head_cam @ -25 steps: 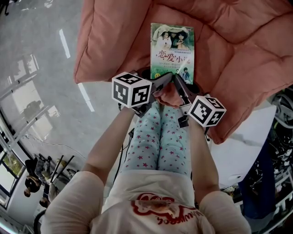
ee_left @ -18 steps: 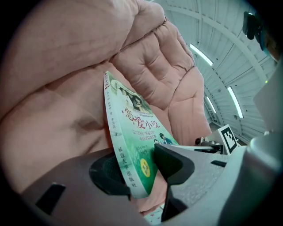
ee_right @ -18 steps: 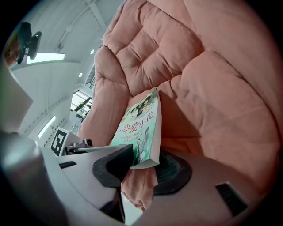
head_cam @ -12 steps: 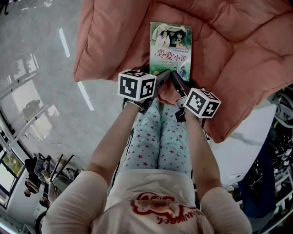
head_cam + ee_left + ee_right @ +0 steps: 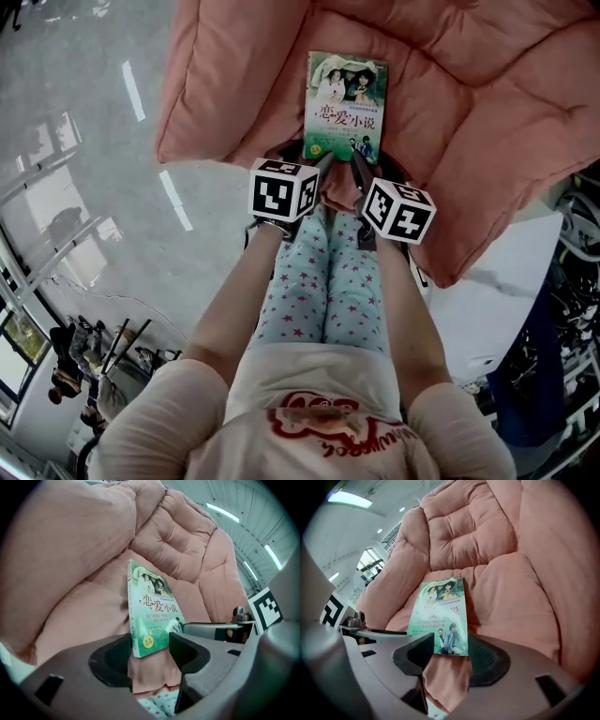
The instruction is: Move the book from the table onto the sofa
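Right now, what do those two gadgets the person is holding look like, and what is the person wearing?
The left gripper and right gripper are alike: a grey body ending in two broad fingers with dark pads, topped by a white cube printed with black square markers. The person wears a cream short-sleeved top with a red print, and pale blue trousers dotted with pink stars.
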The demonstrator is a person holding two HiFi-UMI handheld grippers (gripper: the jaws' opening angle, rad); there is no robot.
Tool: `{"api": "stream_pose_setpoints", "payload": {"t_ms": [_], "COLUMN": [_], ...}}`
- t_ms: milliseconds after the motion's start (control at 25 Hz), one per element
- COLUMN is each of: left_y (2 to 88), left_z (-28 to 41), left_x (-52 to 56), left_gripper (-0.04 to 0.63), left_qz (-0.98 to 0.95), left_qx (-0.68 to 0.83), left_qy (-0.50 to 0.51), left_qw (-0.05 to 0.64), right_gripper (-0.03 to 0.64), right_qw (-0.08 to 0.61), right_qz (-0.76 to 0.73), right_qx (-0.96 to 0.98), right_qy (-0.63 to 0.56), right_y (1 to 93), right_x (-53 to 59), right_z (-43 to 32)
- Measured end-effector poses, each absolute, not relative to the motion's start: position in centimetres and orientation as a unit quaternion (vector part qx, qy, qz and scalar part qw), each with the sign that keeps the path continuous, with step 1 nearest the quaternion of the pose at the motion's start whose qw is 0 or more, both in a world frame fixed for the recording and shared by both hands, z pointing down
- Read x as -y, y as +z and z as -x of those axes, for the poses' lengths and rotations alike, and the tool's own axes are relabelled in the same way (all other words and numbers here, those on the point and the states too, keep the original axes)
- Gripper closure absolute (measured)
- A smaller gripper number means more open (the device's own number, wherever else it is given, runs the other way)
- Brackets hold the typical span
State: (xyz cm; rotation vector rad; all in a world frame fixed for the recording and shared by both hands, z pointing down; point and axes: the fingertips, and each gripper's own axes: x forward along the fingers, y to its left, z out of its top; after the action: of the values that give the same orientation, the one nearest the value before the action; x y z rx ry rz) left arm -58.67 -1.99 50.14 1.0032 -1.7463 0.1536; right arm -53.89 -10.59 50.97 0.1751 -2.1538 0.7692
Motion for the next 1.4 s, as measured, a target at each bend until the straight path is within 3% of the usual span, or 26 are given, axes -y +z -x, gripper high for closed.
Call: {"api": "stream_pose_setpoints", "payload": {"t_ms": [240,360,560,720,1000,1200,1400], "left_y": [47.5,44.0,36.6,29.4,17.8,11.3,7.5], "left_z": [58.7,58.5,56.1,53.9,50.9,49.0,47.3], "left_x": [0.5,1.0,4.1,5.7,7.6,8.0,7.2], "left_gripper": [0.359,0.359,0.368,0.396,0.589,0.591,0.591], "left_qz": [-0.393,-0.407,-0.476,-0.512,-0.568,-0.595,-0.587], "left_qx": [0.764,0.775,0.766,0.767,0.761,0.753,0.781], "left_qy": [0.050,0.034,0.017,-0.002,-0.050,-0.084,-0.052], "left_qw": [0.509,0.482,0.431,0.387,0.310,0.268,0.207], "right_gripper": [0.418,0.510,0.571,0.589,0.616,0.618,0.618], "right_qw": [0.389,0.354,0.290,0.240,0.172,0.139,0.109], "right_qz": [-0.054,-0.051,-0.023,0.000,0.056,0.096,0.119], "right_qx": [0.880,0.903,0.930,0.946,0.958,0.967,0.975], "right_qy": [0.267,0.240,0.227,0.219,0.221,0.189,0.153], "right_y": [47.4,43.5,35.1,27.2,14.9,9.9,6.2], "right_x": [10.6,10.6,10.9,11.3,10.5,9.7,8.8], "right_z": [53.2,53.2,53.2,52.1,50.3,49.3,47.4]}}
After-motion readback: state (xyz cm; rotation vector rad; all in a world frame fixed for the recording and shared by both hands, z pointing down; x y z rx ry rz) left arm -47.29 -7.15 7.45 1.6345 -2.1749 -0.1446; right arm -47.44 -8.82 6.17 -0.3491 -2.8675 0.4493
